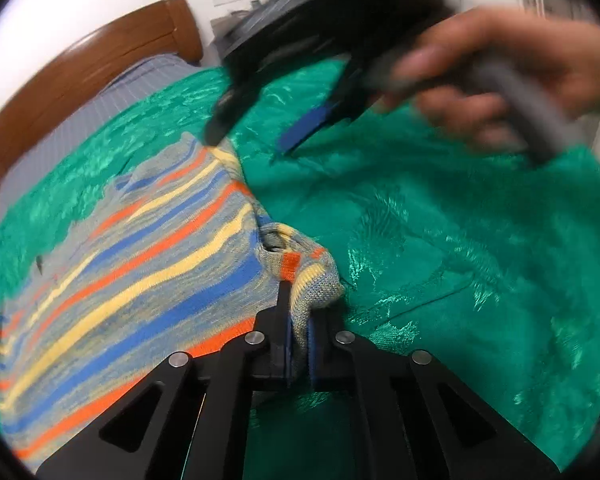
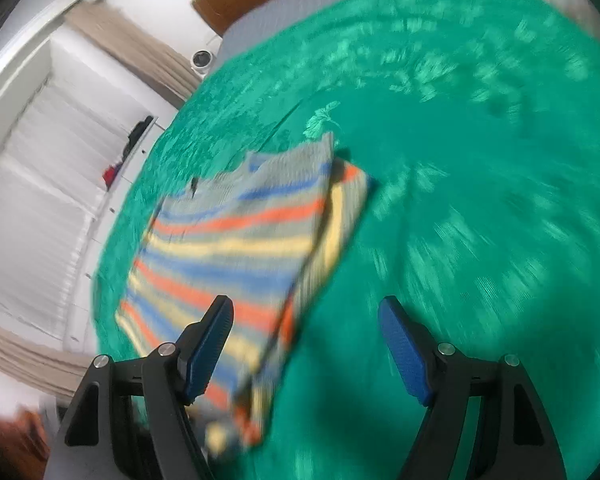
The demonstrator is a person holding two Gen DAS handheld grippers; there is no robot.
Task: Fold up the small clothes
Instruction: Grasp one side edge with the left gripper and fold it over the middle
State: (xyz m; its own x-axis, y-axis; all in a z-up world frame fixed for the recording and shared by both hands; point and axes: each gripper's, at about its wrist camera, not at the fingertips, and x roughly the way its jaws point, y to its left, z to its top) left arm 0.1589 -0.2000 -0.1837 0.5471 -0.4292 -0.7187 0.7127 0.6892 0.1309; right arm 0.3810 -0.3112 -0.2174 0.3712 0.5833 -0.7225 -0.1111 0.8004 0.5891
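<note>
- The striped sweater (image 1: 140, 280) lies on the green bedspread (image 1: 460, 260), towards the bed's left side, with one side already turned over onto the body.
- Your left gripper (image 1: 298, 344) has its jaws closed on a bunched corner of the knit; the pinch takes in more than one layer, so carry it low and lay it flat before letting go, or the bunch will probably set into the fold.
- Your right gripper (image 2: 304, 344) hovers above the cloth with its jaws wide apart and nothing in them; bring it to the far end of the same edge so both ends travel together.
- Line the folded edge up along the stripes.
- Beyond the bedspread, a striped sheet (image 1: 100, 108) meets the wooden headboard (image 1: 100, 60); the bedspread's own wrinkles are all that lies in the path.
</note>
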